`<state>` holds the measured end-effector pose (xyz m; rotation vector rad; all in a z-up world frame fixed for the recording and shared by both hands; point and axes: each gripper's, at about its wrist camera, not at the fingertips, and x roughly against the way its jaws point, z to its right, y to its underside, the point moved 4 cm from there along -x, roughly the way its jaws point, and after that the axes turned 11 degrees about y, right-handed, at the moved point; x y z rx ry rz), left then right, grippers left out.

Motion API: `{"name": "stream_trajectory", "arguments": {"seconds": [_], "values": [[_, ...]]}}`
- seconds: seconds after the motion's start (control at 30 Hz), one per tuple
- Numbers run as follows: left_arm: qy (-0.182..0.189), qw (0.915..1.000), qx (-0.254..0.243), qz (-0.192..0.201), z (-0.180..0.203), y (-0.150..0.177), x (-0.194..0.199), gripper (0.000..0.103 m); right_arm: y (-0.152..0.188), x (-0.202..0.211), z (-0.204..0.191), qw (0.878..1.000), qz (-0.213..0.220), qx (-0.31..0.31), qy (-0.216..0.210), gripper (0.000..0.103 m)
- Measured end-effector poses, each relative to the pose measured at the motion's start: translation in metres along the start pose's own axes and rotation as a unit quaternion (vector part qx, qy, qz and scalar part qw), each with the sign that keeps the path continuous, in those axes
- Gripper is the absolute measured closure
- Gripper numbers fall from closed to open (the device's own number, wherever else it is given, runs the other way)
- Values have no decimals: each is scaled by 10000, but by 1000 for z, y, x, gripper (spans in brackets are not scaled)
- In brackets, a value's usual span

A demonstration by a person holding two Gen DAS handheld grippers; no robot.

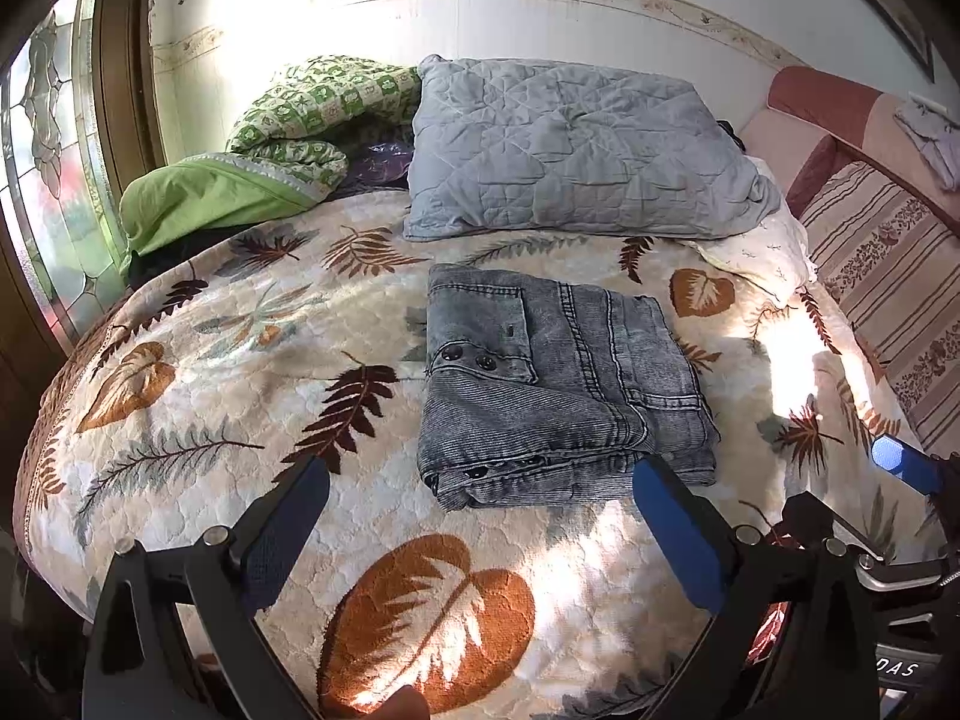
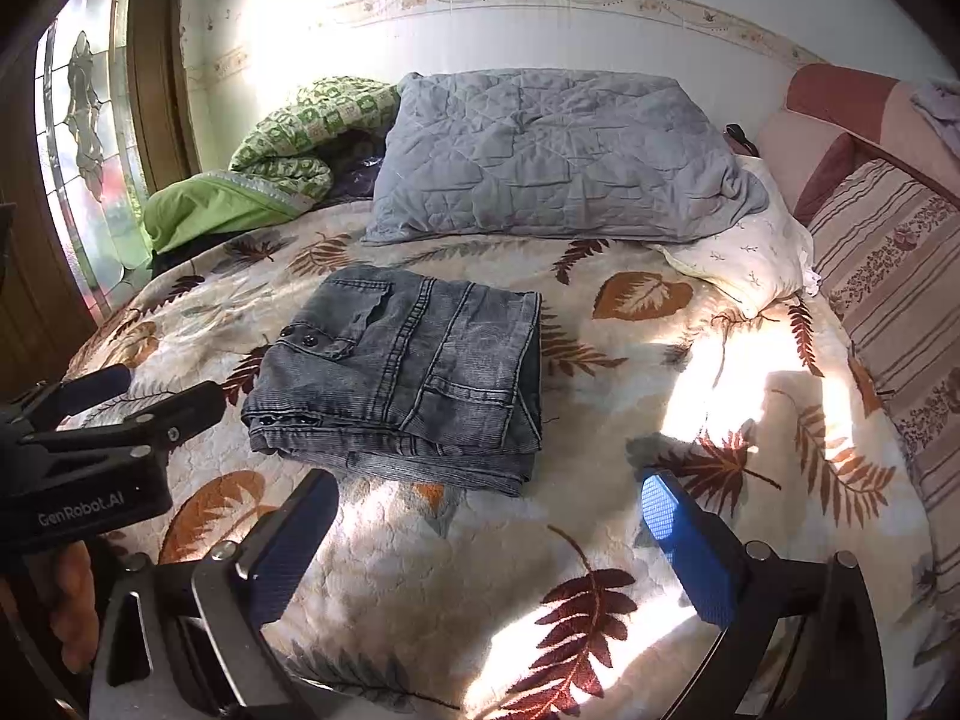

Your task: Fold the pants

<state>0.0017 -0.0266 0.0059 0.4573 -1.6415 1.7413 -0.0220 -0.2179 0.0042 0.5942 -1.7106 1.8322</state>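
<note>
Your pants [image 1: 558, 384] sit folded in a compact stack mid-bed [image 1: 180, 360] — folding looks finished. Left tool [image 1: 480, 498] and right tool [image 2: 489, 510] gape wide, empty — next, at most a tidy-up.

We see a bed [image 1: 252, 324] covered by a cream quilted spread printed with brown, rust and grey leaves, with patches of sunlight across it. Near its middle lie the folded grey pants [image 1: 558, 384], a compact stack with snap buttons showing along the left edge. Behind them, at the head of the bed, a grey quilted pillow [image 1: 576, 150] rests on the spread, partly over a white pillow [image 1: 762, 246] to its right. To the left sits a bunched green checked blanket [image 1: 300, 120], with a plain green pillow [image 1: 204, 198] just beside it.
</note>
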Motion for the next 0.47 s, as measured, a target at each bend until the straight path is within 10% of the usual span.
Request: {"name": "stream_trajectory", "arguments": {"seconds": [0.47], "values": [[20, 9999, 91, 84, -3, -7, -5, 1, 1, -4, -2, 10000, -42, 21, -8, 1]]}}
